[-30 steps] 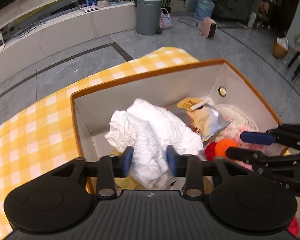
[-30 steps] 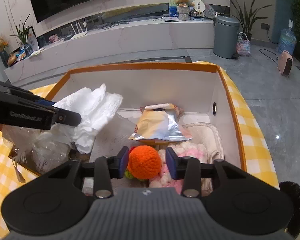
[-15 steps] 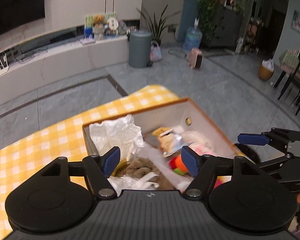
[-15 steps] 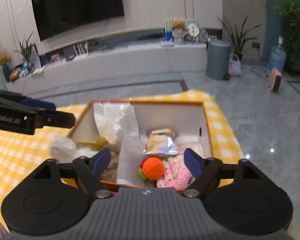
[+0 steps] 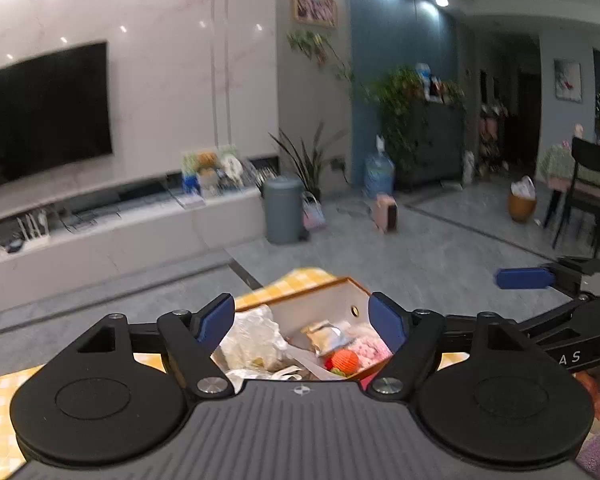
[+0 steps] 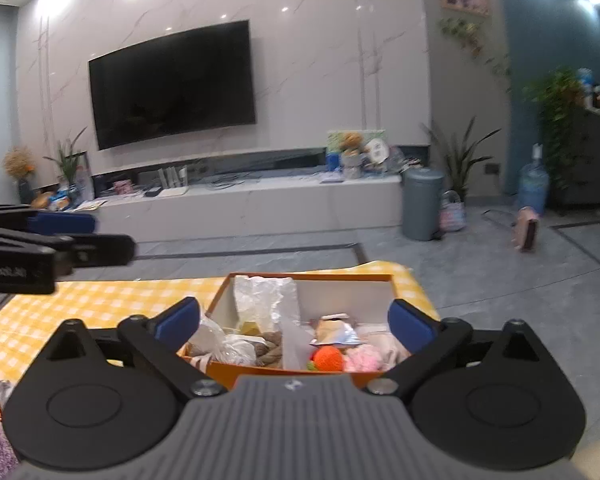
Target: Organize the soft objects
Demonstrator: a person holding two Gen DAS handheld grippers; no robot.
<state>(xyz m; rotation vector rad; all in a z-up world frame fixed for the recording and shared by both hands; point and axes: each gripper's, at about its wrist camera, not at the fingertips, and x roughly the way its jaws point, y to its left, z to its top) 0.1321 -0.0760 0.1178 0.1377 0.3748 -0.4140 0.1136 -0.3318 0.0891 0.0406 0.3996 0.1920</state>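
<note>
One box [image 6: 292,372] with an orange rim sits at the far right end of the yellow checked table [image 6: 100,300], split by a white divider into two compartments. Right side: one orange ball [image 6: 328,358], one pink knit [image 6: 360,360], one foil pouch [image 6: 334,330]. Left side: one white bag [image 6: 264,300] leaning on the back wall, a clear bag [image 6: 228,344] and something brown and knitted [image 6: 270,348], hard to say what since it's blurry. Two grippers, both empty: left gripper [image 5: 302,322] and right gripper [image 6: 294,322] have jaws spread wide, just finished opening, nothing between the pads, both hanging above the box's near edge. Right view shows the whole left compartment and the tablecloth; left view mostly hides those behind its own body but catches the hole [image 5: 355,311] in the box's right wall. A grey bin [image 6: 422,204] stands on the floor beyond, well apart.
</note>
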